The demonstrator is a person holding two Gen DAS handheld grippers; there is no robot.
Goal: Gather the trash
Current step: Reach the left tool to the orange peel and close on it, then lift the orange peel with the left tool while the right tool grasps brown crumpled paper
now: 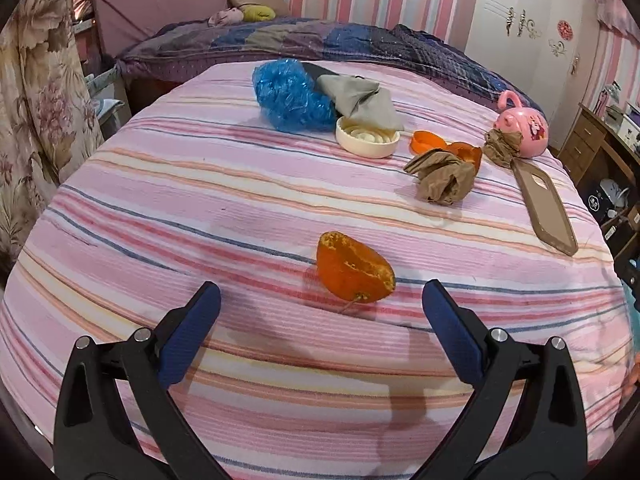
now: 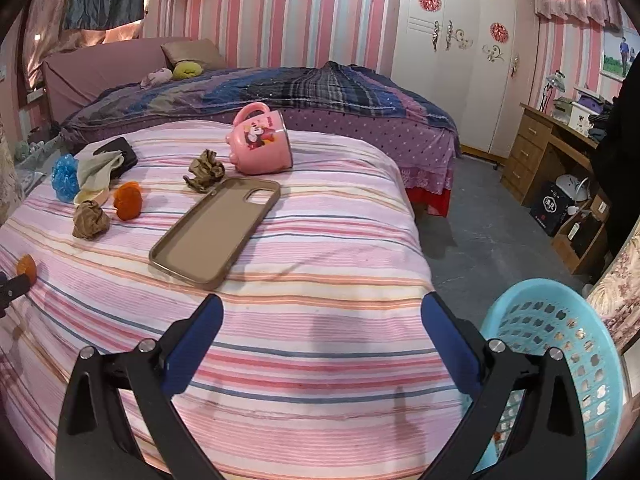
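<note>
An orange peel (image 1: 354, 270) lies on the striped sheet (image 1: 200, 208) just beyond my open left gripper (image 1: 320, 304), nearer its right finger. Farther off sit a crumpled brown paper (image 1: 440, 178), another orange peel (image 1: 444, 148), a second paper wad (image 1: 502, 142) and a blue plastic bag (image 1: 288, 96). My right gripper (image 2: 320, 314) is open and empty above the sheet. Its view shows both paper wads (image 2: 90, 220) (image 2: 204, 170), orange peels (image 2: 128, 200) (image 2: 27, 266) and a light blue basket (image 2: 560, 360) at the lower right, beside the bed.
A brown phone case (image 2: 216, 228), a tipped pink mug (image 2: 262, 140), a cream lid (image 1: 366, 136), a grey cloth (image 1: 364, 100) and a black wallet (image 2: 120, 152) lie on the sheet. A second bed (image 2: 280, 92), a wardrobe (image 2: 460, 48) and a wooden desk (image 2: 548, 148) stand beyond.
</note>
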